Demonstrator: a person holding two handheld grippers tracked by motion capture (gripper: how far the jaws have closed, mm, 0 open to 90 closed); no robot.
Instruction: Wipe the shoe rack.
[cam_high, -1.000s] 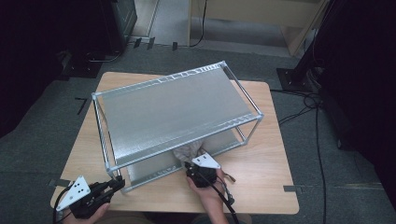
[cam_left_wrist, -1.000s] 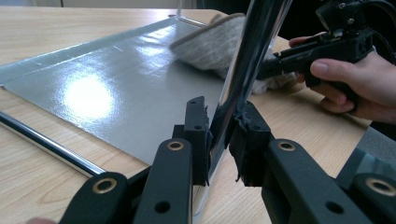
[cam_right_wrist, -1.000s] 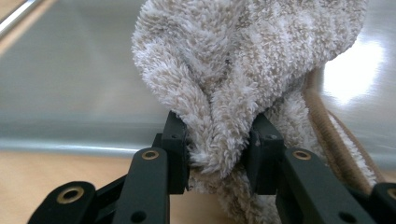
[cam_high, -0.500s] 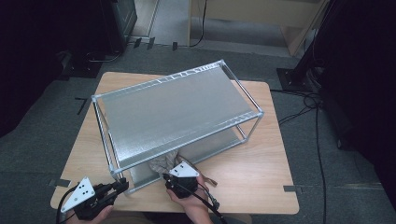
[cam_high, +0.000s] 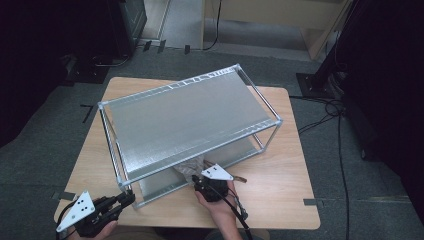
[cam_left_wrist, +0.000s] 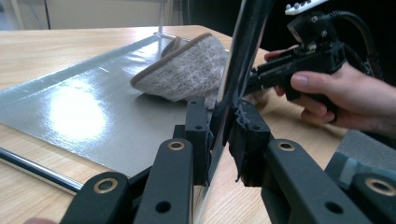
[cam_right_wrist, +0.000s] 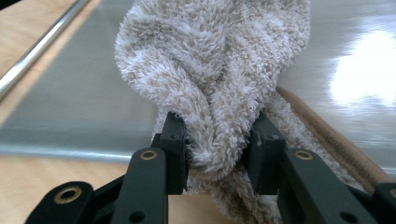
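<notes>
Right gripper (cam_right_wrist: 218, 144): its jaws are clamped on a bunched fold of the towel, the pads sunk into the pile on both sides.
Towel (cam_right_wrist: 219, 70): fluffy, beige and white, with a brown edge band trailing off to the right of the jaws; it spreads away from the right gripper onto the lower shelf.
Lower shelf (cam_right_wrist: 74, 98): shiny grey sheet directly ahead of the right gripper, its near edge just below the towel's gripped fold.
Right hand (cam_high: 220, 200): wrapped round the right gripper's body at the near edge of the rack, wrist coming in from the bottom of the high view.
Left gripper (cam_left_wrist: 219, 135): its jaws are pinched tight on the rack's corner post, one pad on each side of the tube.
Corner post (cam_left_wrist: 243, 56): chrome tube rising straight up between the left gripper's pads.
Rack (cam_high: 190, 112): two-tier metal shelf unit standing on the table, set at a slant beyond both grippers.
Table (cam_high: 285, 165): light wood, under the rack and both grippers.
Spacing: the left gripper is well apart from the right one, at the rack's near-left corner.
</notes>
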